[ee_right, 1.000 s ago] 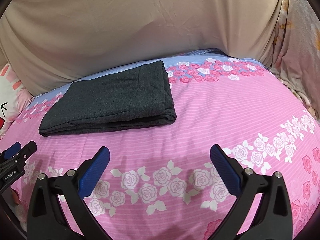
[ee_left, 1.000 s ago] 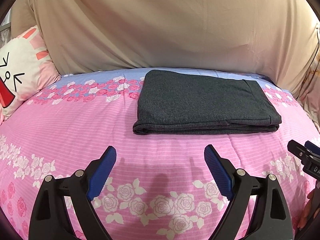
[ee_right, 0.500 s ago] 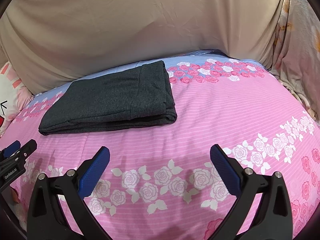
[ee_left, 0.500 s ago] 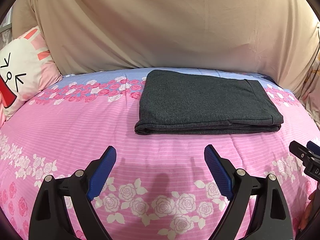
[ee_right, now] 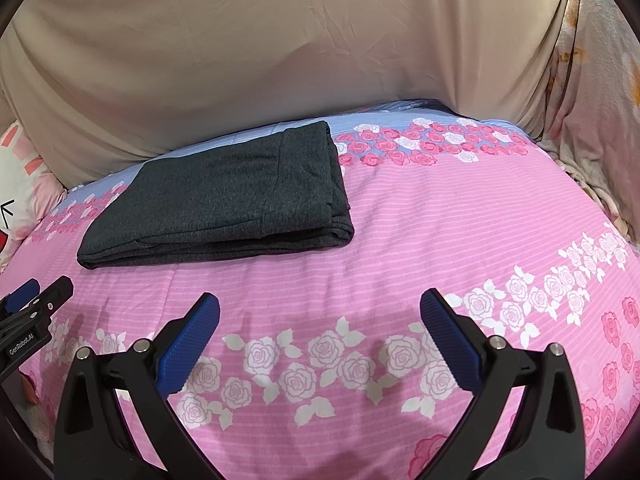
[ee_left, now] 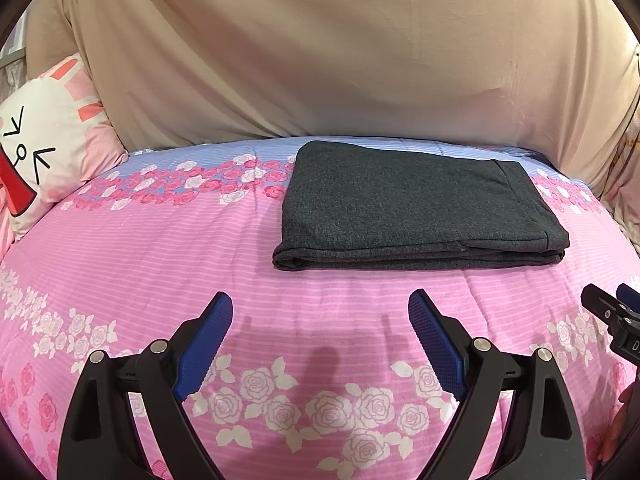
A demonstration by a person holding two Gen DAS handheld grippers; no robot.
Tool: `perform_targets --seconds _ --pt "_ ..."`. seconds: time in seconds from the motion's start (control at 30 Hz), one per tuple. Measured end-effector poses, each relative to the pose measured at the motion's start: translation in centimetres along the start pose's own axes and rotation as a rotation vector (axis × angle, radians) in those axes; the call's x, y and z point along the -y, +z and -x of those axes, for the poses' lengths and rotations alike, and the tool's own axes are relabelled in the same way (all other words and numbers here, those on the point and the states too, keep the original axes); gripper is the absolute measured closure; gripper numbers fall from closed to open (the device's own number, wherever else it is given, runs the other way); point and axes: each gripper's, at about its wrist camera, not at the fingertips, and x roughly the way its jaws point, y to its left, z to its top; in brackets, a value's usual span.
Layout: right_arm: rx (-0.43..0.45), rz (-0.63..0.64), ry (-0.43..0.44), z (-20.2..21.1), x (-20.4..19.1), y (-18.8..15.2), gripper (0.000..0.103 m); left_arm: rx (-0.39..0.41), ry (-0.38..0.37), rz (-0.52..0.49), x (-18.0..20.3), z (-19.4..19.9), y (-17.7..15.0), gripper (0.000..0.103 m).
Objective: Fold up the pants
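Note:
Dark grey pants lie folded into a flat rectangle on the pink floral bedspread, near the far side of the bed. They also show in the right wrist view, to the left of centre. My left gripper is open and empty, held above the bedspread in front of the pants and apart from them. My right gripper is open and empty, in front and to the right of the pants. Each gripper's tip shows at the edge of the other's view.
A beige sheet hangs as a backdrop behind the bed. A white and pink rabbit cushion leans at the far left. A pale floral cloth drapes at the right edge of the bed.
Both grippers stay open and empty. The views have shifted only slightly; the pants have not moved.

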Motion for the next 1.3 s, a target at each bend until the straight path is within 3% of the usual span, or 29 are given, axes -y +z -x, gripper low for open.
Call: perform_targets --seconds 1.3 --pt "0.002 0.001 -0.004 0.1 -0.3 -0.3 0.005 0.027 0.033 -0.041 1.1 0.5 -0.2 0.016"
